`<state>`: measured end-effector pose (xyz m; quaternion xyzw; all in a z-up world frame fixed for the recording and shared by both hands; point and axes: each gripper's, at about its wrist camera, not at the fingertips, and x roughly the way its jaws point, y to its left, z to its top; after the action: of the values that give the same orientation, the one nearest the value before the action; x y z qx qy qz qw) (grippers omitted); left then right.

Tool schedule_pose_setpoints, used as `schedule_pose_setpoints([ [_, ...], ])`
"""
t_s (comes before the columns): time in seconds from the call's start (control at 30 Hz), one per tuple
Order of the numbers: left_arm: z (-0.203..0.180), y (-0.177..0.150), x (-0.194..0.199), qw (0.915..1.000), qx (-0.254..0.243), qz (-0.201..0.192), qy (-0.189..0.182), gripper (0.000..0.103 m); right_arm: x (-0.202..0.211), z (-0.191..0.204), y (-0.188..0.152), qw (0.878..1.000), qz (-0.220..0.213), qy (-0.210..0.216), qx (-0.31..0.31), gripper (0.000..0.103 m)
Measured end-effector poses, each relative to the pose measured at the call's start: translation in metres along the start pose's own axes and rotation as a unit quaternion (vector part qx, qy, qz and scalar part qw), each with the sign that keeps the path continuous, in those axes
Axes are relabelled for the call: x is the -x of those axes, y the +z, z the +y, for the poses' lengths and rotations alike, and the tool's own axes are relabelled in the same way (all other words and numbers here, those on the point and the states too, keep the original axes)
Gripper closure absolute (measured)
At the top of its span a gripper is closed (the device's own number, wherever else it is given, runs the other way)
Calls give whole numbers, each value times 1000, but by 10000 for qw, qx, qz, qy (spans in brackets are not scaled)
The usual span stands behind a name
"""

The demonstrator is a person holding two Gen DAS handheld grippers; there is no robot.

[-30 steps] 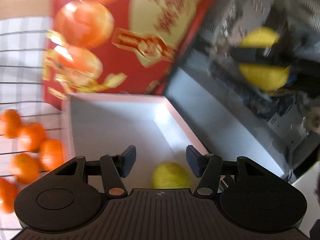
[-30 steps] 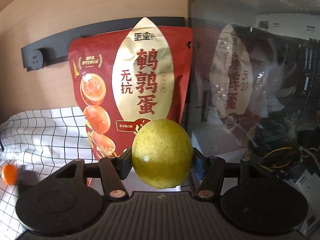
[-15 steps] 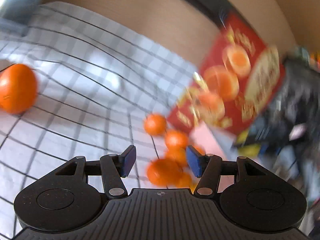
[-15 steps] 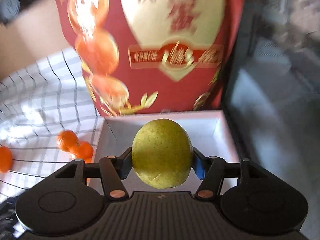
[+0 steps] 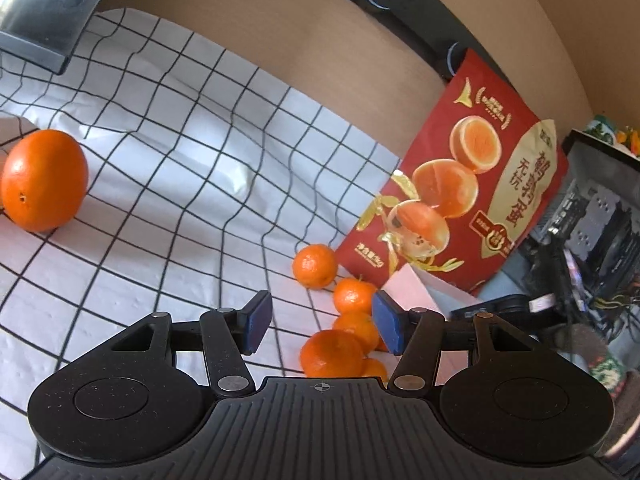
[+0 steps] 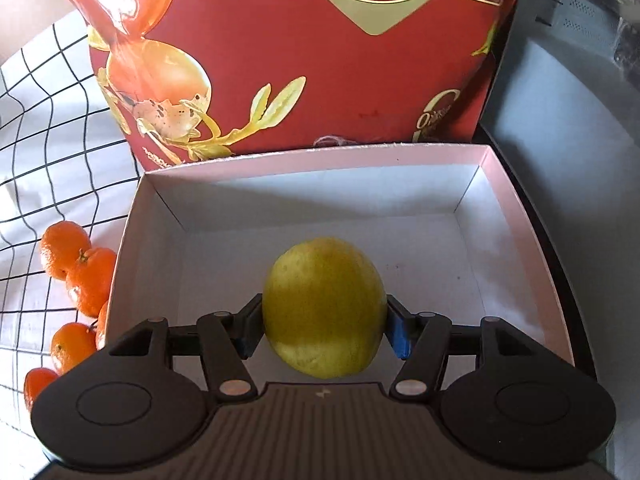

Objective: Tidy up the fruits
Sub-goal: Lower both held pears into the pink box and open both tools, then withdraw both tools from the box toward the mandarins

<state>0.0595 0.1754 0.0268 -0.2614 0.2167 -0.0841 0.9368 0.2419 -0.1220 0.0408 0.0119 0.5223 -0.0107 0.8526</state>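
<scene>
Orange, glossy: one large round orange (image 5: 43,180) at the gridded cloth's (image 5: 180,152) left edge; five small dimpled mandarins (image 5: 314,266) beside the white cardboard box (image 6: 516,216). Left gripper (image 5: 320,322) jaws stand apart, empty. Right gripper (image 6: 322,330) jaws, just widened, flank one speckled yellow-green pear (image 6: 324,306) over the box.

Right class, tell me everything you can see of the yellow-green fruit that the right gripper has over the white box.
The yellow-green fruit is egg-shaped and taller than wide, with a finely speckled, matte skin, paler at the bottom. It sits upright between the right gripper's blue-padded fingers, one pad at each side, the jaws having just eased a little wider. It is over the inside of the white box, which looks like cardboard with a pinkish rim; whether it rests on the floor cannot be told.
</scene>
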Motion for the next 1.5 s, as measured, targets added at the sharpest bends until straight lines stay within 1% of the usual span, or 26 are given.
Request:
schedule_pose_setpoints([
  [0.1,5,1,-1,9999,125,6,35,43,14,0,-6,9994,-244,-116,206,37],
  [0.17,6,1,-1,9998,174,-5,44,43,33,2,-16,9969,-591,-210,477,36],
  [0.2,6,1,-1,9998,170,-5,54,43,43,5,-20,9949,-770,-205,611,32],
  [0.27,5,1,-1,9999,142,9,76,43,66,12,-29,9897,-1113,-31,898,26],
  [0.37,3,0,-1,9999,56,12,122,43,97,27,-41,9815,-1445,435,1181,26],
  [0.47,5,1,0,9998,77,3,183,43,106,54,-45,9749,-1424,953,1423,26],
  [0.57,8,1,1,9997,185,-30,159,43,110,76,-61,9694,-1232,1277,1697,27],
  [0.63,9,2,2,9997,206,-52,157,43,109,93,-72,9642,-1113,1420,1944,31],
  [0.67,8,2,3,9997,203,-61,151,43,109,98,-78,9611,-1071,1470,2079,36],
  [0.7,8,2,3,9997,193,-61,145,43,107,105,-82,9579,-1031,1483,2231,40],
  [0.77,6,1,2,9998,159,-41,134,43,102,118,-96,9517,-1011,1291,2597,43],
  [0.87,4,0,1,9999,91,-13,136,43,94,131,-112,9426,-1092,945,3010,45],
  [0.93,3,-1,1,9999,59,-2,140,43,87,133,-116,9427,-1094,788,3053,45],
  [1.03,4,-2,0,9999,68,3,139,43,77,131,-119,9464,-995,706,2992,45],
  [1.1,4,-1,0,9999,71,6,121,43,72,126,-122,9481,-859,827,2948,48],
  [1.13,4,-1,0,9999,65,13,118,43,75,123,-126,9461,-934,861,2979,47],
  [1.17,3,-2,0,9999,57,23,112,43,77,121,-130,9449,-916,920,3004,47],
  [1.23,2,-2,-1,9999,25,51,107,43,83,115,-135,9426,-884,1131,3015,45],
  [1.3,2,-4,0,9999,3,52,120,43,95,103,-141,9400,-765,1537,2948,46],
  [1.33,2,-4,0,9999,5,57,131,43,100,93,-143,9409,-678,1767,2809,46],
  [1.37,2,-3,0,9999,10,64,136,43,104,83,-147,9442,-670,1891,2613,46],
  [1.43,2,-3,0,9999,15,76,121,43,112,64,-159,9491,-844,1911,2356,44],
  [1.5,0,-4,-1,9999,-39,114,84,43,117,47,-175,9502,-1194,1765,2274,38],
])
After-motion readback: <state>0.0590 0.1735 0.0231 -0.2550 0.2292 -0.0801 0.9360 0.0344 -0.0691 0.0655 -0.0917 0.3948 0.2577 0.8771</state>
